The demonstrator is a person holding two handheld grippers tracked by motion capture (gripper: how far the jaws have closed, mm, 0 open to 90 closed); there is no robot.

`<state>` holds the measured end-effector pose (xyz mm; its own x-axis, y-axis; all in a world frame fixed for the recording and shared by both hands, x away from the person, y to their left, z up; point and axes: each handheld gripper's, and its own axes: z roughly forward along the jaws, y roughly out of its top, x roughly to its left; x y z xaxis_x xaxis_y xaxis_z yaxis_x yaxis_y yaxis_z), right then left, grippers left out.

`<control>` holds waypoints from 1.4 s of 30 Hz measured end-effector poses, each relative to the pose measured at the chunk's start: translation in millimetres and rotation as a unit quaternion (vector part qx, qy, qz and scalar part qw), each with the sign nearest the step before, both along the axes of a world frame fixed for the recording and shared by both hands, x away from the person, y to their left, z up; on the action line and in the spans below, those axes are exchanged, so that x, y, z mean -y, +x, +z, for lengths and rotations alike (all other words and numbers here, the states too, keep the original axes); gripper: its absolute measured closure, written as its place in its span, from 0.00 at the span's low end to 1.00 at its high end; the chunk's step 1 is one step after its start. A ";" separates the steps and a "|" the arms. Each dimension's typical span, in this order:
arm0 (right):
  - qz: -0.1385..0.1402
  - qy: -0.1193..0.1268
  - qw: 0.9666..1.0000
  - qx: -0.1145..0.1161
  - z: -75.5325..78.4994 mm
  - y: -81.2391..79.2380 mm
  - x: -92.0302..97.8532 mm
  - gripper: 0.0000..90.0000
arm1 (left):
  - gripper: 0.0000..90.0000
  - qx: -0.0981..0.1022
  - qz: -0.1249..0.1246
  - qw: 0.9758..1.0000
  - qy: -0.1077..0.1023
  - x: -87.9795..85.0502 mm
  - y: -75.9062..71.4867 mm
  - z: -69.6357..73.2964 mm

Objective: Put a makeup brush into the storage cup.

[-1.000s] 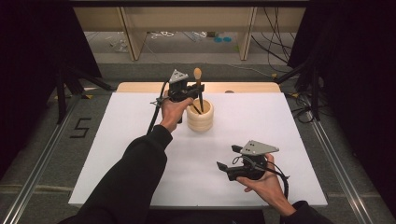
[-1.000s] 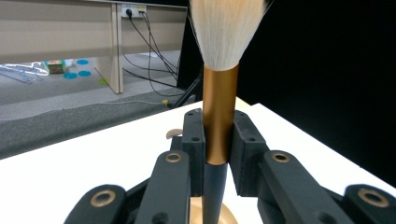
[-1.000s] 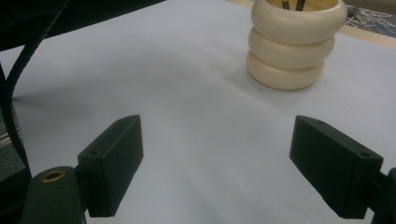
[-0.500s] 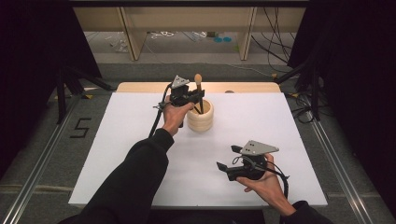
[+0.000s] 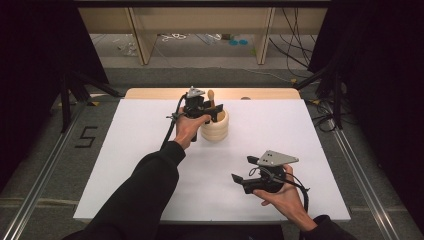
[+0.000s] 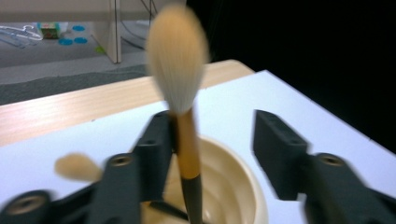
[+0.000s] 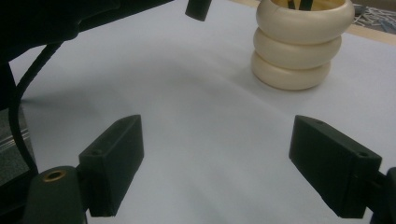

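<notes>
One brush (image 6: 180, 79) stands nearly upright in the cream ringed holder (image 5: 216, 126), long axis vertical, bristle tip up. Holder sits near the white board's (image 5: 300, 130) far edge. Brush's lower handle is hidden inside the holder. Left gripper (image 6: 210, 140) jaws have just been opening; the brush stands between them against one jaw, the other apart. Right gripper (image 7: 233, 163) is wide open over bare board near its near edge.
</notes>
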<state>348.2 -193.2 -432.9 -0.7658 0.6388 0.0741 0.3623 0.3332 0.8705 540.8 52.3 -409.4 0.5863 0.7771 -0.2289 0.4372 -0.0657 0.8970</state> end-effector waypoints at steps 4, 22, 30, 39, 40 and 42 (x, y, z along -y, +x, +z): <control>0.003 -0.001 1.000 0.006 -0.5 0.6 -0.4 0.21 | 0.31 0.009 0.026 1.000 0.007 -8.2 -0.2 4.1; 0.002 0.000 1.000 0.009 0.1 1.1 -0.3 0.21 | 0.25 0.030 0.034 0.999 -0.008 -32.6 -12.8 24.2; 0.000 0.001 1.000 0.008 0.1 1.3 -0.2 0.21 | 0.25 0.034 0.020 0.999 -0.017 -38.2 -24.6 31.3; -0.005 0.003 1.000 0.009 -1.0 2.6 0.1 0.21 | 0.24 0.034 0.005 0.999 -0.031 -42.3 -41.0 37.7; -0.005 0.004 1.000 0.007 -0.9 2.7 0.5 0.21 | 0.24 0.035 0.003 0.999 -0.032 -42.9 -42.6 38.3; -0.005 0.005 1.000 0.008 -1.5 4.2 1.0 0.21 | 0.24 0.037 -0.001 0.999 -0.033 -43.8 -45.4 39.2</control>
<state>352.4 -194.2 -434.4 -0.7602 0.6462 0.0672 0.3510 0.3216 0.8794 495.4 96.1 -370.2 0.6045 0.7610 -0.2357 0.3691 -0.0053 0.9294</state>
